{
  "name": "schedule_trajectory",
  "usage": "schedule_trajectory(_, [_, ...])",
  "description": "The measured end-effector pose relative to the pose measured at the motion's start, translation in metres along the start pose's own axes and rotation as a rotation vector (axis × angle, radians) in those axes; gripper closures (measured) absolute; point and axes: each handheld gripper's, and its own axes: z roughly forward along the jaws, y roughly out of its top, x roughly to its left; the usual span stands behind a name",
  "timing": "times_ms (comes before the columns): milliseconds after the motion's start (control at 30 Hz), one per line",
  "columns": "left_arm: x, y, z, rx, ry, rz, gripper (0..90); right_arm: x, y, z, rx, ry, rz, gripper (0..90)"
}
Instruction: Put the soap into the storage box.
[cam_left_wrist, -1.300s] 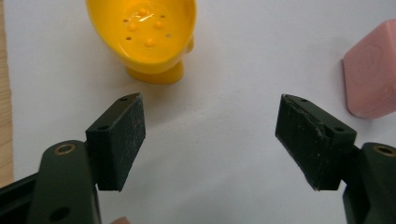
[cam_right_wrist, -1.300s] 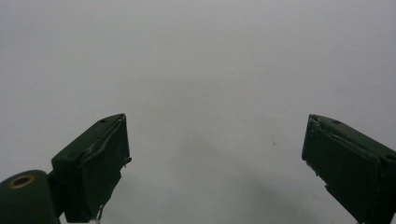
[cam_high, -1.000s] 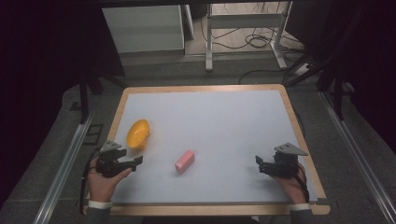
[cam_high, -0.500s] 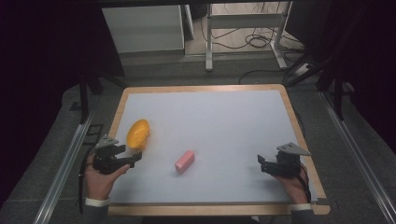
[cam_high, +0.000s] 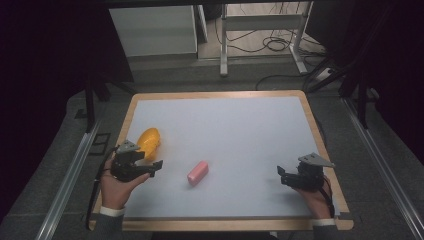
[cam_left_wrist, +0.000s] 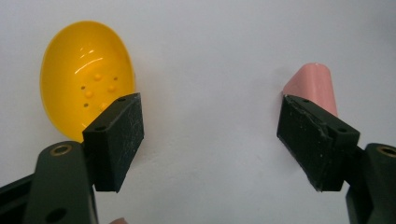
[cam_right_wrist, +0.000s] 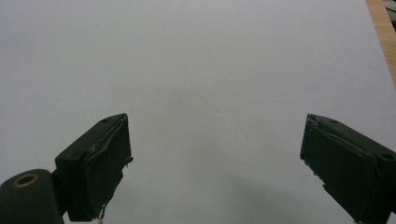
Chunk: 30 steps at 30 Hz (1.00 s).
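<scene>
On the white table (cam_high: 240, 130), the pink block (cam_high: 197, 172) lies diagonally, far end pointing right; both grippers' jaws gape wide.

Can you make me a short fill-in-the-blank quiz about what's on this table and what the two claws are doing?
1. The yellow egg-shaped shell lies closest to the ____ claw.
2. The block lying near the middle of the white table is ____ in colour.
3. The jaws of the right claw stand ____, with nothing between them.
4. In the left gripper view, the shell's hollow side faces the camera and shows small ____ in it.

Missing words: left; pink; open; holes
</scene>
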Motion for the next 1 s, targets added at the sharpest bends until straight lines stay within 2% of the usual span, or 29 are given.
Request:
schedule_trajectory(267, [-0.006, 0.006, 0.002, 0.006, -0.013, 0.018, 22.6, -0.002, 0.000, -0.001, -0.001, -0.008, -0.001, 8.5])
schedule_trajectory(500, [-0.016, 0.010, 0.010, 0.031, -0.029, 0.046, 22.3, -0.001, 0.000, -0.001, 0.002, -0.012, -0.006, 8.5])
schedule_trajectory(733, [-0.022, 0.018, 0.014, 0.036, -0.032, 0.072, 22.3, -0.001, -0.001, 0.000, 0.006, -0.014, -0.009, 8.5])
schedule_trajectory(1000, [-0.031, 0.022, 0.020, 0.046, -0.048, 0.087, 22.1, -0.001, -0.001, 0.000, 0.011, -0.015, -0.009, 8.5])
